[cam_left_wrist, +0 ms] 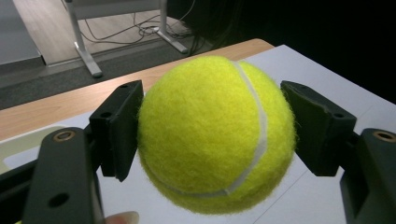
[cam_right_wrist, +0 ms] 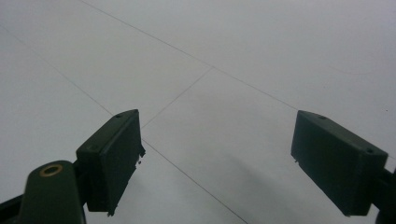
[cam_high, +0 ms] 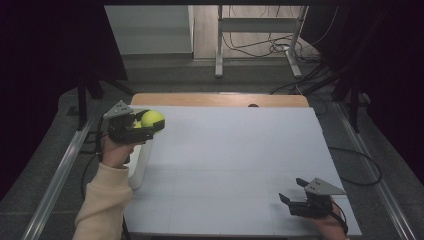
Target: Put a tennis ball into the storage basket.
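High view: a tennis ball (cam_high: 152,119) is being held clear above the counter's (cam_high: 235,165) far left corner by the left claw (cam_high: 141,124); the right claw (cam_high: 291,191) is hovering apart near the front right edge. Left gripper view: the ball (cam_left_wrist: 217,133) is being clamped across its widest part; being light, springy and fuzzy, it is judged unlikely to slip. Right gripper view: the jaws are standing apart over bare counter (cam_right_wrist: 243,60). No containers are being seen.
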The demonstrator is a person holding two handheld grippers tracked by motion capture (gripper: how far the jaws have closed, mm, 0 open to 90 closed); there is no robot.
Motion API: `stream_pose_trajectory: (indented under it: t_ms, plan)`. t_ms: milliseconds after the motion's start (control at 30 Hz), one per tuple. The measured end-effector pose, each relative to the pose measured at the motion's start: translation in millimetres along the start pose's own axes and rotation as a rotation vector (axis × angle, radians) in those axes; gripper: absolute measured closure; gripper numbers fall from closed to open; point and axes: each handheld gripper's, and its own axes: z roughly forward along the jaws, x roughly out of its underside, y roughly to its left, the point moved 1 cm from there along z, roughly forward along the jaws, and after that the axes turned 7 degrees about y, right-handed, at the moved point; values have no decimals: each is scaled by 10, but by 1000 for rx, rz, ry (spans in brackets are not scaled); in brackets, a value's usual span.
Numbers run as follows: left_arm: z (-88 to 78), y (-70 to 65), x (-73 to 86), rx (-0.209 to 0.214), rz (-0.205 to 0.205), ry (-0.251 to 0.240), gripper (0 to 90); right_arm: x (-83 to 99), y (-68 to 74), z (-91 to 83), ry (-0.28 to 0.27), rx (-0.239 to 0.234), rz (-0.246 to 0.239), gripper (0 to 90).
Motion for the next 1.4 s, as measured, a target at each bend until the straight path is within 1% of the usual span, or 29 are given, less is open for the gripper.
stream_pose_trajectory:
  t_ms: [233, 600, 900, 1100, 1400]
  plan:
    - [-44, 80, 22, -28, -19, -4, 260, 0, -1, 1, 0, 0, 0, 168]
    - [-94, 163, 45, -49, -39, -11, 260, 0, -1, 0, 0, 1, 0, 168]
    - [-152, 239, 68, -81, -54, -15, 260, 1, 0, 0, 1, 1, 0, 168]
    - [-168, 301, 96, -115, -63, -5, 261, 1, 0, 0, 4, 3, -1, 167]
    - [-159, 425, 169, -145, -96, 17, 260, 1, 1, 0, 6, 3, -1, 167]
